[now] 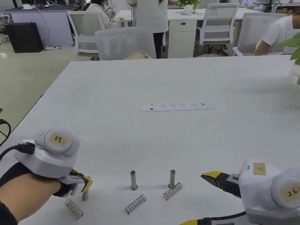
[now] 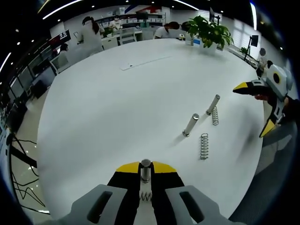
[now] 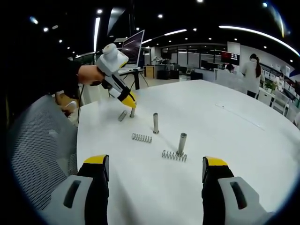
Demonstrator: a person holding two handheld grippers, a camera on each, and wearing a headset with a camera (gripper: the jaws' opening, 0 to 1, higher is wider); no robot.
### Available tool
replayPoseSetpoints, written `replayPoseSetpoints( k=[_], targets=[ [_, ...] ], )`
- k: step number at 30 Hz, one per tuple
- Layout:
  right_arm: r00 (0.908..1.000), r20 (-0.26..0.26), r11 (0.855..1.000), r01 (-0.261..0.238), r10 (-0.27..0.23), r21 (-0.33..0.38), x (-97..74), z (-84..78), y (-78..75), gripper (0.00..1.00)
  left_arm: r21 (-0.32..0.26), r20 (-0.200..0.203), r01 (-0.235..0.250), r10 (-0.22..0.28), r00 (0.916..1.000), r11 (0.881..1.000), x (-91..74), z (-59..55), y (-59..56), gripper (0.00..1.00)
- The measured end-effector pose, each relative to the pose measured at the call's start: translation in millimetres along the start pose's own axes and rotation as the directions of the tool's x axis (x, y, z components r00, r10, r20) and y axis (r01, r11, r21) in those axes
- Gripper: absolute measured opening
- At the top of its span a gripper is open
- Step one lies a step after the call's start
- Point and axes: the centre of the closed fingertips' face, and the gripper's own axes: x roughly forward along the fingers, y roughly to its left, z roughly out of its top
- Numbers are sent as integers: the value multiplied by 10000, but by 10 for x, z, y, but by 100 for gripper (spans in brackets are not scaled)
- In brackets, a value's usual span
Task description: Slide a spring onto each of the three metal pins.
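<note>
- The left gripper [image 1: 85,185] has its yellow-tipped jaws closed round the left pin [image 2: 146,169]. In the head view the gripper covers most of that pin, and only a short grey stub shows below the tips.
- In the left gripper view a short coil shows in the gap between those jaws, below the pin's top. I cannot tell whether it sits on the pin or lies on the table behind it.
- The right gripper [image 3: 154,163] holds nothing, and its jaws are spread wide. In the head view the frame edge cuts off its lower jaw.
- The middle pin [image 1: 133,180] and right pin [image 1: 172,178] stand upright and bare on the matte white table [image 1: 187,79]. Both are smooth grey metal cylinders.
- 3 thin wire springs lie flat on the table:
  - The left spring [image 1: 73,207] is just beside the left gripper.
  - The middle spring [image 1: 136,204] is near the middle pin.
  - The right spring [image 1: 173,191] is at the foot of the right pin, touching it or nearly so.
</note>
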Motion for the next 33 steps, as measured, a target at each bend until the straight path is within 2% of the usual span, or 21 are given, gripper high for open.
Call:
replayPoseSetpoints(
  k=[7, 19, 33],
  targets=[
    [10000, -64, 10000, -23, 23, -23, 3, -11, 12, 80, -261, 165, -39, 43, 9999, 9997, -33, -11, 9, 0],
    [9999, -151, 9999, -75, 74, -78, 10, -22, 29, 80, -338, 195, -40, 46, 9998, 9994, -32, -12, -1, 0],
    [9998, -175, 9999, -113, 111, -101, 11, -18, 42, 80, 216, 152, -91, 88, 9998, 9997, -23, -32, 22, 1]
  ],
)
